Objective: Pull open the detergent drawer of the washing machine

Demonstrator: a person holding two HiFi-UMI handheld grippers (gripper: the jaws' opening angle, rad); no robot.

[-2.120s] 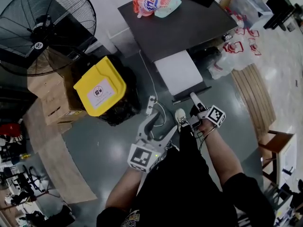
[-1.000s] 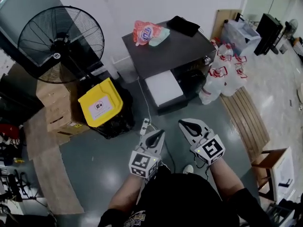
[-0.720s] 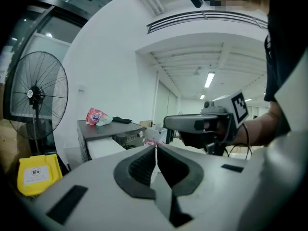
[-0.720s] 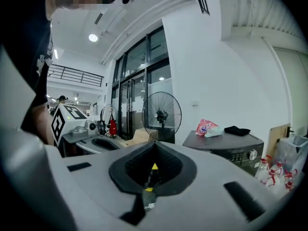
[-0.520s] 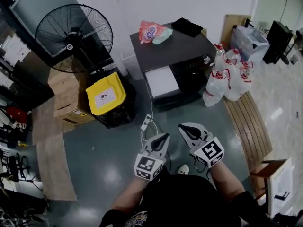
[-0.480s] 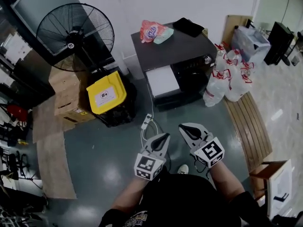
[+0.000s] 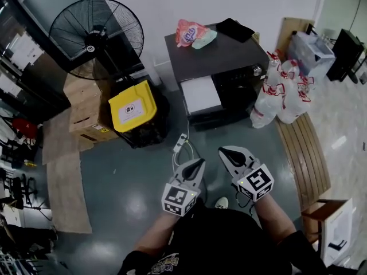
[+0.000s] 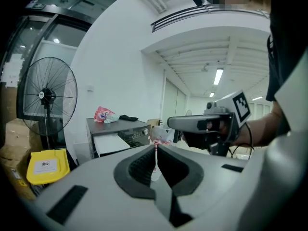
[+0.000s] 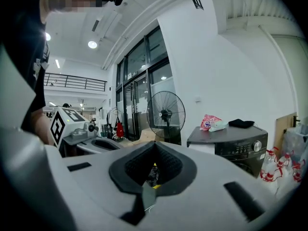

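Yellow bin (image 7: 132,105) and fan (image 7: 96,36) stand beside washing machine (image 7: 221,59) (jugs (image 7: 284,93) opposite).

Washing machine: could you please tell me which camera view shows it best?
The head view: the washing machine shows whole, dark top and front. The left gripper view shows it small and distant, its bottom hidden. The right gripper view shows only its top and dial panel.

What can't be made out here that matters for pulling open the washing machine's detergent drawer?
- Drawer grip: on the white panel of the washing machine, too small in every view.
- Machine's lower front: left gripper view, hidden behind the left gripper.
- Labels on the control panel: right gripper view, too small to read.
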